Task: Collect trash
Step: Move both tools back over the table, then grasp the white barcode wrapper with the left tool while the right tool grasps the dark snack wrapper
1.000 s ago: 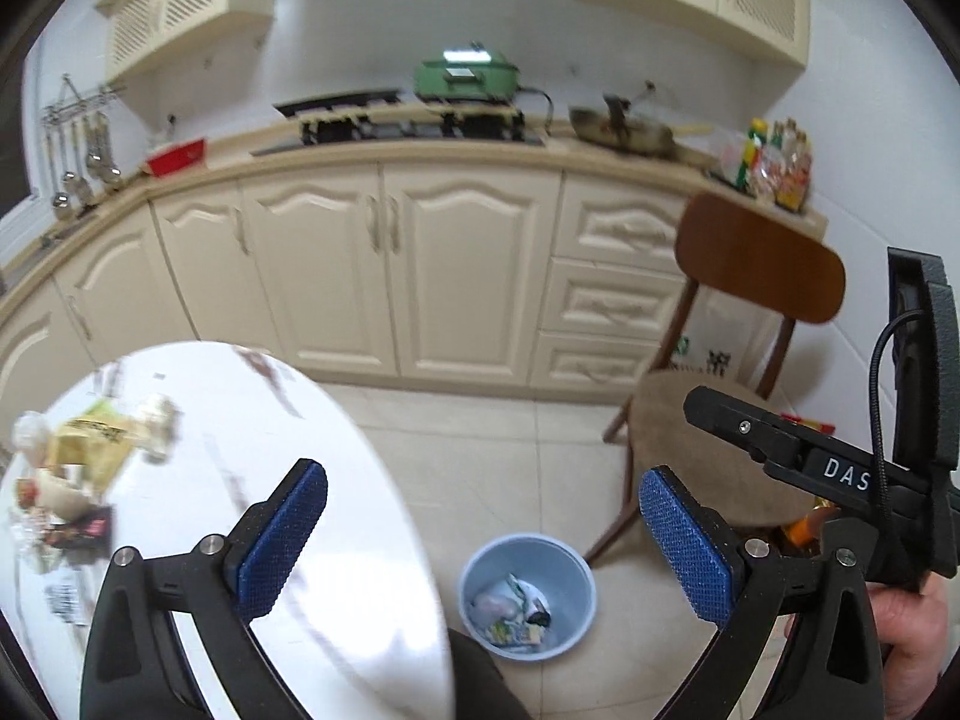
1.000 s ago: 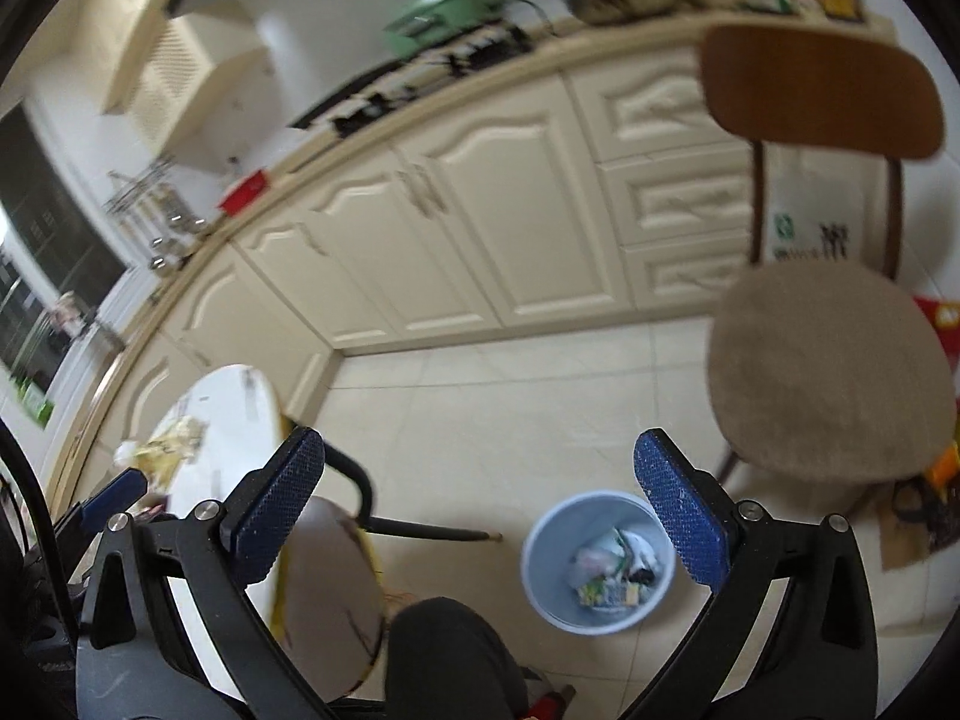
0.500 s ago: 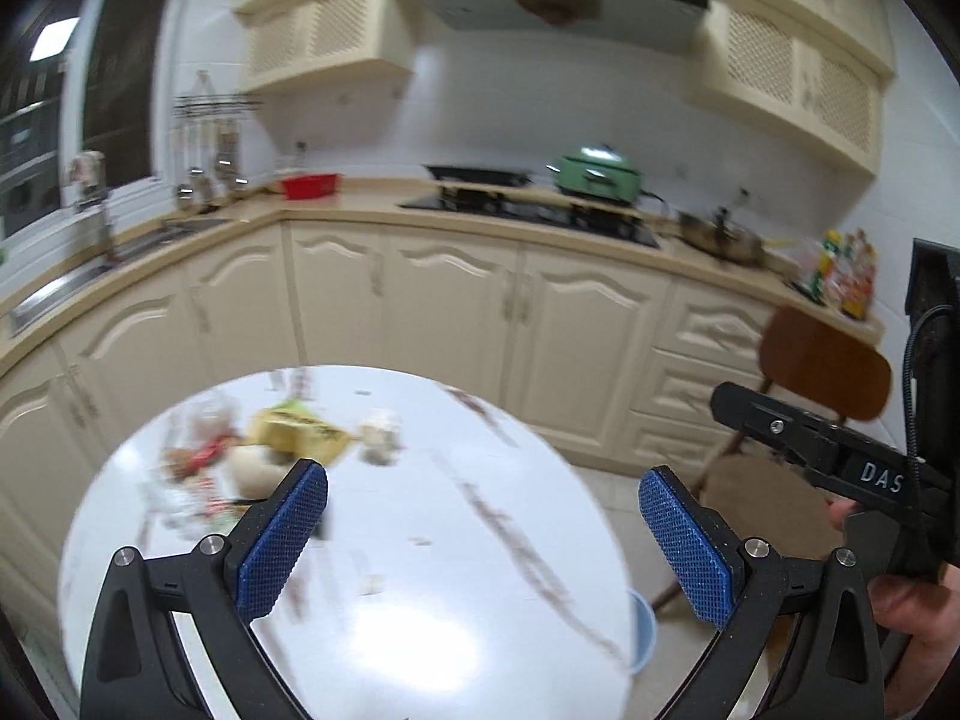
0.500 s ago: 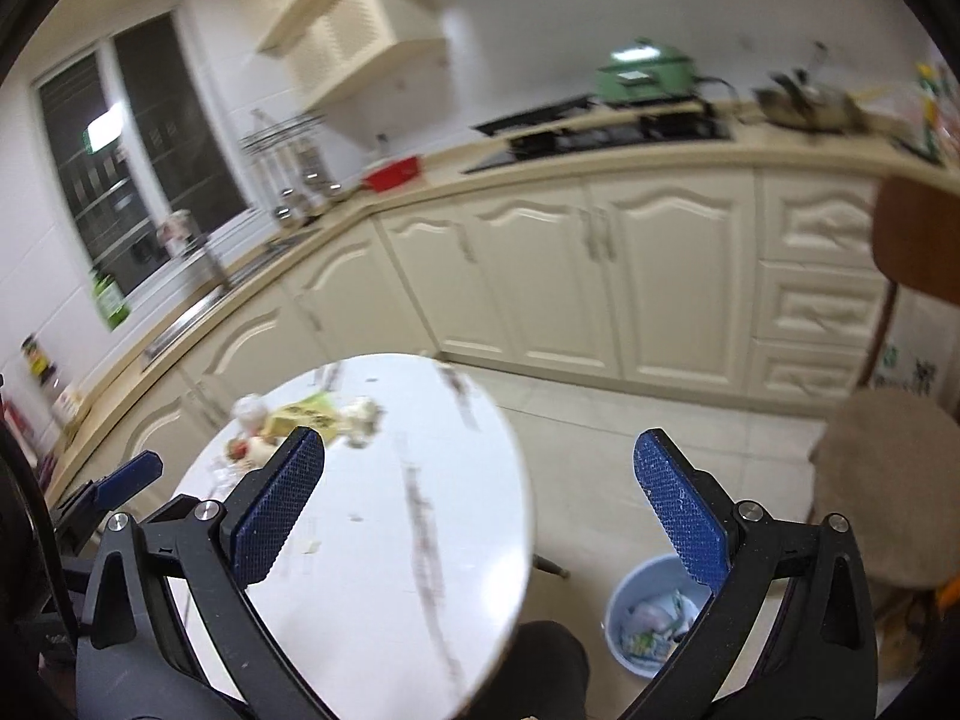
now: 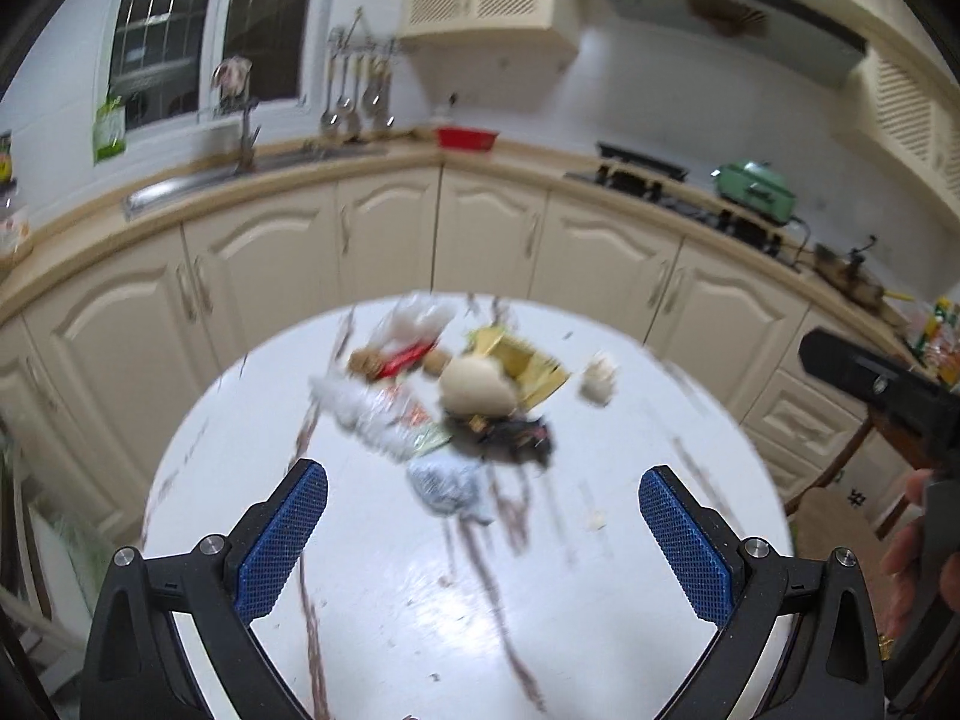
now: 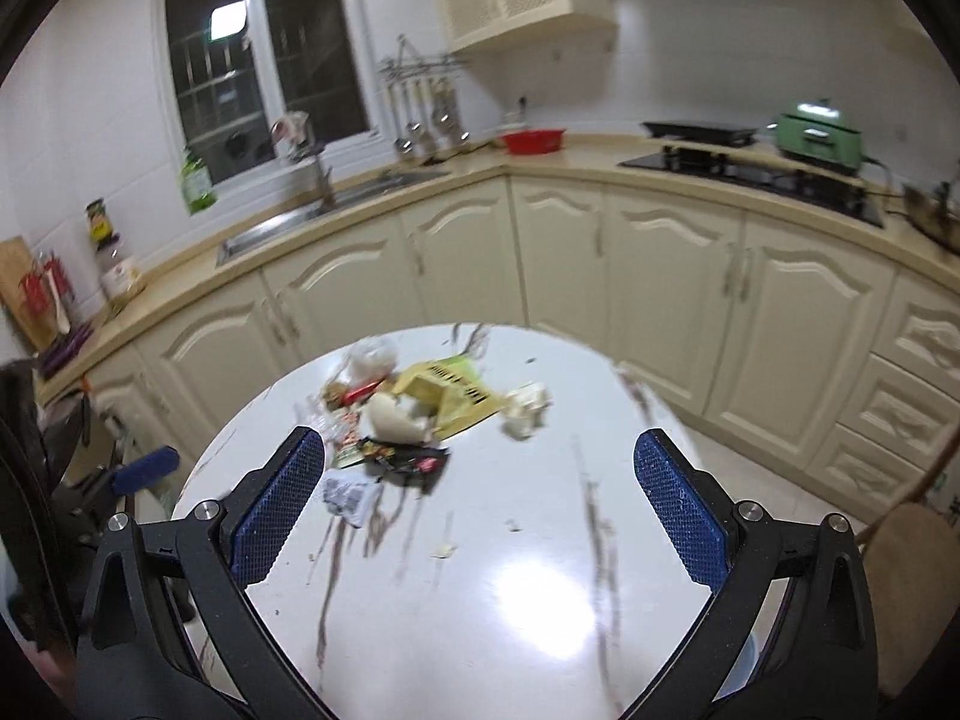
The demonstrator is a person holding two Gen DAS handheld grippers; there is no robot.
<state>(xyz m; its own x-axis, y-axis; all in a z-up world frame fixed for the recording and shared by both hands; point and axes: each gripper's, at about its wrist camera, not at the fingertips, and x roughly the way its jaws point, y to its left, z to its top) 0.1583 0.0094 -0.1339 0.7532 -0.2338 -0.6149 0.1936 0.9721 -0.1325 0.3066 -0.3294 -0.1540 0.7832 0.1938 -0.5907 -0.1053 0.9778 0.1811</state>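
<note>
A heap of trash [image 5: 456, 402] lies on the far half of a round white marbled table [image 5: 420, 612]: a beige rounded lump, a flattened yellow box [image 6: 447, 393], clear plastic, a red wrapper, a dark wrapper [image 6: 408, 461] and a crumpled white tissue [image 6: 527, 408]. A printed packet [image 5: 447, 489] lies nearest. My left gripper [image 5: 483, 531] hangs open over the table's near half, short of the heap, holding nothing. My right gripper [image 6: 480, 495] is open too and holds nothing, with the heap ahead and to its left. The left view is blurred.
Cream kitchen cabinets [image 6: 660, 276] curve behind the table, with a sink, a red bowl [image 6: 534, 141], a stove and a green appliance [image 6: 819, 132] on the counter. A chair seat [image 6: 912, 546] stands right of the table. Small crumbs [image 6: 444, 551] dot the tabletop.
Both views have swung up and left from the floor and the blue bin to the table. The trash heap has come to the middle ahead of both grippers. Both grippers stayed open.
</note>
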